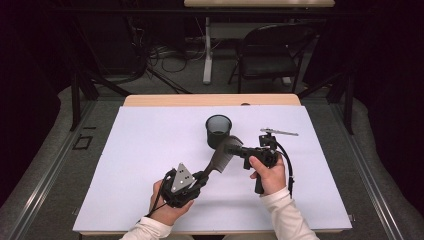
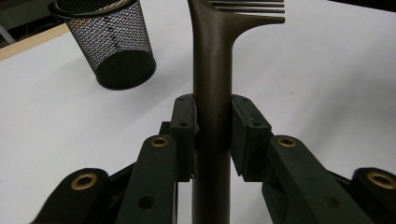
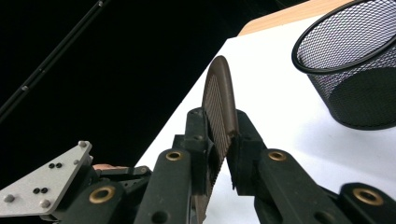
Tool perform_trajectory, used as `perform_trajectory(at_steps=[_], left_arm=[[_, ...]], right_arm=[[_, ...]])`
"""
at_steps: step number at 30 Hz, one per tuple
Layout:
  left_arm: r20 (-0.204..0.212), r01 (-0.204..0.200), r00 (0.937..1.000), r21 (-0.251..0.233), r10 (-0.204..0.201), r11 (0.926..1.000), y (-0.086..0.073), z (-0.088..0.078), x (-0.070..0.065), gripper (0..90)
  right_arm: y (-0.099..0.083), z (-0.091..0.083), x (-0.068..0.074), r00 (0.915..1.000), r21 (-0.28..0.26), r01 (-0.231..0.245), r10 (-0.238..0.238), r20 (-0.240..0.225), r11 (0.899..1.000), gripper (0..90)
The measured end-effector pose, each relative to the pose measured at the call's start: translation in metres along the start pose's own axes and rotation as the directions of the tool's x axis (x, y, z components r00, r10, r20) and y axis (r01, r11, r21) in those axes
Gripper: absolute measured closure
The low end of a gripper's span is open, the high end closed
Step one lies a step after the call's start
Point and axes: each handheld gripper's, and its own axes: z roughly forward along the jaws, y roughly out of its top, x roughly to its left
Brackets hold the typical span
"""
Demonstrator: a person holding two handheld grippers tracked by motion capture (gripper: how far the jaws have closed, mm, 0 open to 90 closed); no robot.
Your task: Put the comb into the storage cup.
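Observation:
A dark brown comb (image 1: 220, 157) is held above the white sheet between both grippers. My left gripper (image 1: 204, 177) is shut on its handle (image 2: 212, 70), with both pads pressed against the sides of the handle. My right gripper (image 1: 239, 149) comes in from the right and is shut on the toothed end (image 3: 219, 102), one pad on each face of the teeth. A black mesh cup (image 1: 218, 131) stands upright just behind the comb, its mouth empty as far as I can see. It also stands at the upper left in the left gripper view (image 2: 109, 42) and at the upper right in the right gripper view (image 3: 355, 70).
A white sheet (image 1: 150, 150) covers most of the wooden table (image 1: 210, 100). A black folding chair (image 1: 272, 50) and loose cables stand on the floor beyond the far edge. Dark curtains close in both sides.

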Motion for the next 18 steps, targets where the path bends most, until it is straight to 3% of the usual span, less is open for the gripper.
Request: perform_trajectory(at_steps=[18], left_arm=[[-0.002,-0.003,1.0,0.0,0.003,1.0,-0.001,0.0008,0.0,72.8]], right_arm=[[-0.0006,0.0008,-0.0016,0.9989,0.012,-0.039,0.039,-0.027,0.999,86.3]])
